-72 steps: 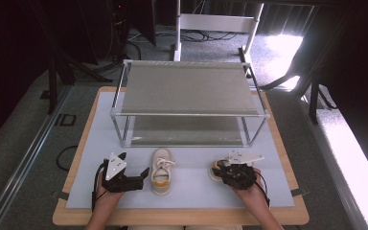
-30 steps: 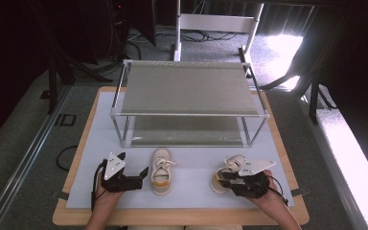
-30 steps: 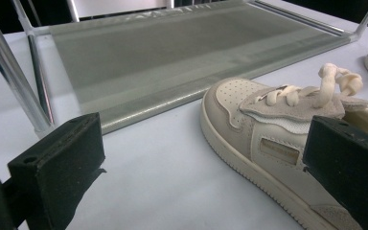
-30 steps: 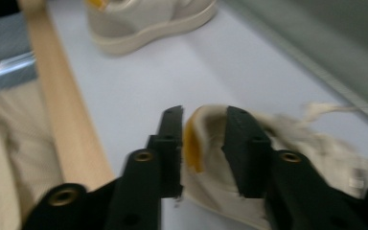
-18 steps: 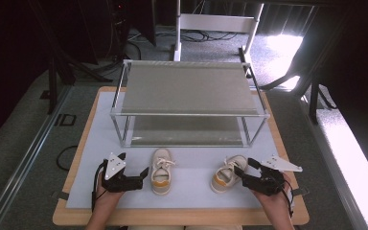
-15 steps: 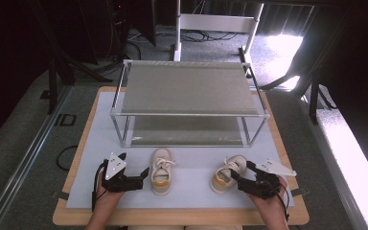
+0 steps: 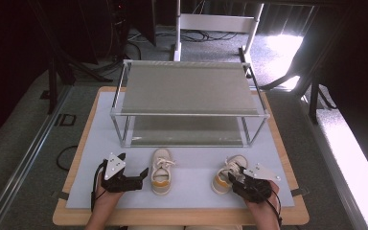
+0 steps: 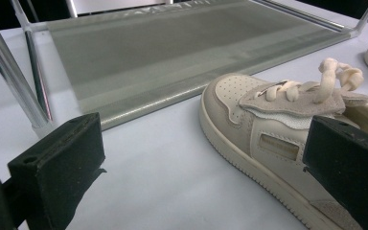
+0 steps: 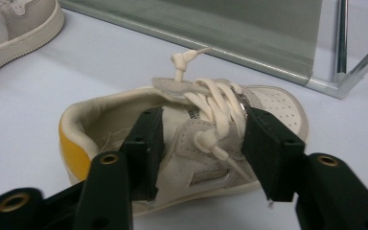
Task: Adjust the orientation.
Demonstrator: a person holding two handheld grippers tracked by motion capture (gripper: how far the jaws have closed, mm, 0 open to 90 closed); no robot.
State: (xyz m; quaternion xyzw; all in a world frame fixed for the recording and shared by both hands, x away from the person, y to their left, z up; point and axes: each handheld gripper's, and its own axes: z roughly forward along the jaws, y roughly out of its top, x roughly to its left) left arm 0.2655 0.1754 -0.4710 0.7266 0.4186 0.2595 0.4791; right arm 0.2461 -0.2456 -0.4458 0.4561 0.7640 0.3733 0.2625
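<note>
Two small cream shoes with yellow heels lie on a white mat [image 7: 191, 165], toes toward a metal rack. My left gripper [image 7: 143, 178] rests open just left of the left shoe [image 7: 161, 172]. In the left gripper view that gripper [image 8: 211, 143] has its jaws spread wide, the left shoe [image 8: 268, 120] lying beside the right jaw. My right gripper [image 7: 235, 181] is at the right shoe [image 7: 226, 171]. In the right gripper view the right gripper [image 9: 206, 139] has its pads pressed against the tongue and laces of the right shoe [image 9: 278, 103], one jaw inside the shoe's mouth.
A two-level rack [image 7: 189, 114] of metal tubes with grey shelves stands at the back of the mat; its lower shelf [image 8: 172, 52] lies just beyond the shoes. The wooden table edge [image 7: 172, 216] runs along the front. The left shoe [image 9: 14, 24] shows in the right gripper view.
My right gripper drew back to the right off the right shoe, then returned and closed on its tongue and laces. The left gripper and left shoe stayed still.
</note>
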